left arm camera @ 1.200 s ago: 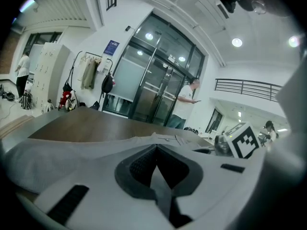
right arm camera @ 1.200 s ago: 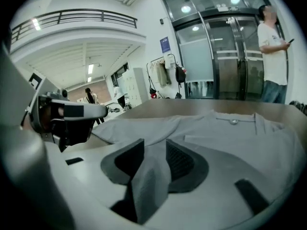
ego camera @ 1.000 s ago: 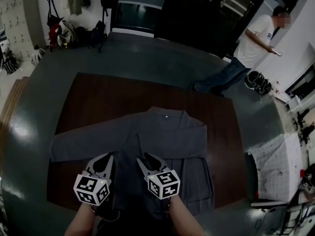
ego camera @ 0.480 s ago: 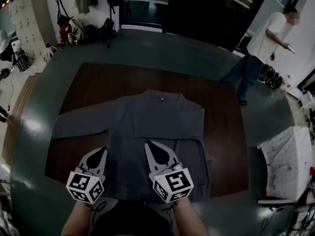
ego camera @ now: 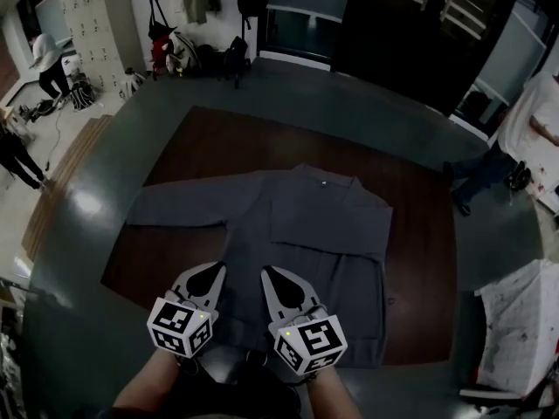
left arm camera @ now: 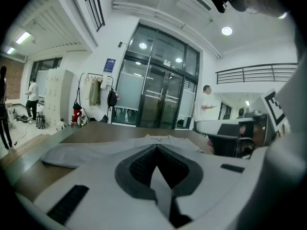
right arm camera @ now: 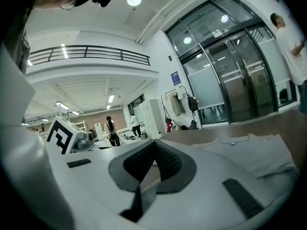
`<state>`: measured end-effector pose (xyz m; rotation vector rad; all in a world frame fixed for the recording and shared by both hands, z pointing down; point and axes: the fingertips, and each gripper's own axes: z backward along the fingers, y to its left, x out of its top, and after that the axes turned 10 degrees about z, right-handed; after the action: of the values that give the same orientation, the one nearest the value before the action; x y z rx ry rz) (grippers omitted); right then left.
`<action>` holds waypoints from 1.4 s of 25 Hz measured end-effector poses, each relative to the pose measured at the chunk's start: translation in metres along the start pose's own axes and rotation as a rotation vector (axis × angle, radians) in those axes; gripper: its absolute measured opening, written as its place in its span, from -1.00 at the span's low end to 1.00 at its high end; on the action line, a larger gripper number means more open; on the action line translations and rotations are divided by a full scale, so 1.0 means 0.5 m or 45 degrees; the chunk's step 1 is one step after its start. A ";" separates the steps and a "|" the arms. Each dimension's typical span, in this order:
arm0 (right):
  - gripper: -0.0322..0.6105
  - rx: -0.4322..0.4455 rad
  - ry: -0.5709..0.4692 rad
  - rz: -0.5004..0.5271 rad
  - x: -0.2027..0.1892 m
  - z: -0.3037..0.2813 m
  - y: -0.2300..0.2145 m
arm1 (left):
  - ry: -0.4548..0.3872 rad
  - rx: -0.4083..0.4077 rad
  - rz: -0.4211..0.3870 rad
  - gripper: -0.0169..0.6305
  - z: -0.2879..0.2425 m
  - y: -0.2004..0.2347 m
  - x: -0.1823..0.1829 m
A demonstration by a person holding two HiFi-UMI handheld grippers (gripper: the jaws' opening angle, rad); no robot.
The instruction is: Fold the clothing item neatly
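— Where's the shirt?
— The soft grey shirt (ego camera: pixel 306 225) lies flat on the dark wooden surface (ego camera: pixel 424 234), one sleeve folded in.
— Tools?
— The left tool (ego camera: pixel 217 269) and right tool (ego camera: pixel 267 271) are both pinched closed, empty.

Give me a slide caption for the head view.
The left gripper and right gripper, both shut, above the near hem of a grey shirt on a brown table.

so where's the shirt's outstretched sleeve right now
Head view: the sleeve lies flat on the brown table, reaching left from the grey shirt, ahead of the left tongs.
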<state>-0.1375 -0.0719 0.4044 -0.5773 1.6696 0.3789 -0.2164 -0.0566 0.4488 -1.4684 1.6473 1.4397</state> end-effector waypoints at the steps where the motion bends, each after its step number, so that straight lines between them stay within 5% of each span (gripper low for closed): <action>1: -0.93 0.028 -0.001 -0.018 0.002 -0.016 0.021 | -0.007 0.022 0.009 -0.92 0.012 0.021 0.005; 9: -0.93 0.144 0.063 0.003 0.000 -0.206 0.199 | -0.025 0.093 0.057 -0.92 0.108 0.233 0.036; 22: -0.93 -0.002 0.222 0.083 -0.043 -0.597 0.461 | -0.051 0.049 0.107 -0.92 0.237 0.696 0.132; 35: -0.91 -0.094 0.572 0.158 -0.211 -0.743 0.574 | 0.019 0.014 0.153 -0.92 0.301 0.909 0.142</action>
<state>-0.5922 -0.0242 0.5543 -0.6485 2.1371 0.4233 -0.6946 -0.0113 0.5074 -1.3981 1.7765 1.4841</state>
